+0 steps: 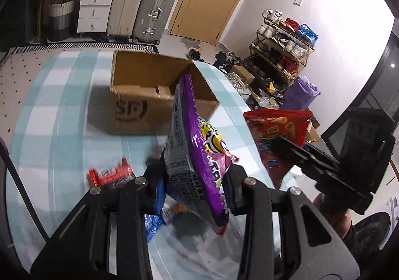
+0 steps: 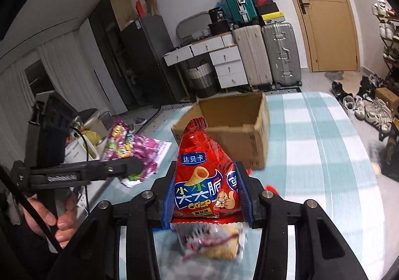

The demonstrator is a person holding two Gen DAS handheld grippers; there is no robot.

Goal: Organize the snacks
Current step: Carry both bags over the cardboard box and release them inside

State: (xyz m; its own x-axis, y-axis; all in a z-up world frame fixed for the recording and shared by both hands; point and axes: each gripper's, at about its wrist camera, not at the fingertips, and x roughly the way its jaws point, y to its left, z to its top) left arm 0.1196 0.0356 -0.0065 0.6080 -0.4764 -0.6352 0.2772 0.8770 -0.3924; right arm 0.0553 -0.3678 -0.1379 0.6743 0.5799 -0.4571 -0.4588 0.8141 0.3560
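Left gripper (image 1: 197, 180) tilted down over bench (image 1: 62, 105), jaws pinching purple bag (image 1: 199, 145), long axis toward box (image 1: 154, 95). Right gripper (image 2: 207, 195) likewise, clamping upright red bag (image 2: 202, 175), seemingly airborne.

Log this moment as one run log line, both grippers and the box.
left gripper: shut on purple snack bag | right gripper: shut on red crisp bag | cardboard box: open

The lower part of the purple snack bag (image 1: 199, 155) is hidden between the black fingers. A red packet (image 1: 111, 175) on the table is blurred by motion. Below the red crisp bag (image 2: 202, 180), a clear-wrapped snack (image 2: 212, 240) is smeared beyond reading.
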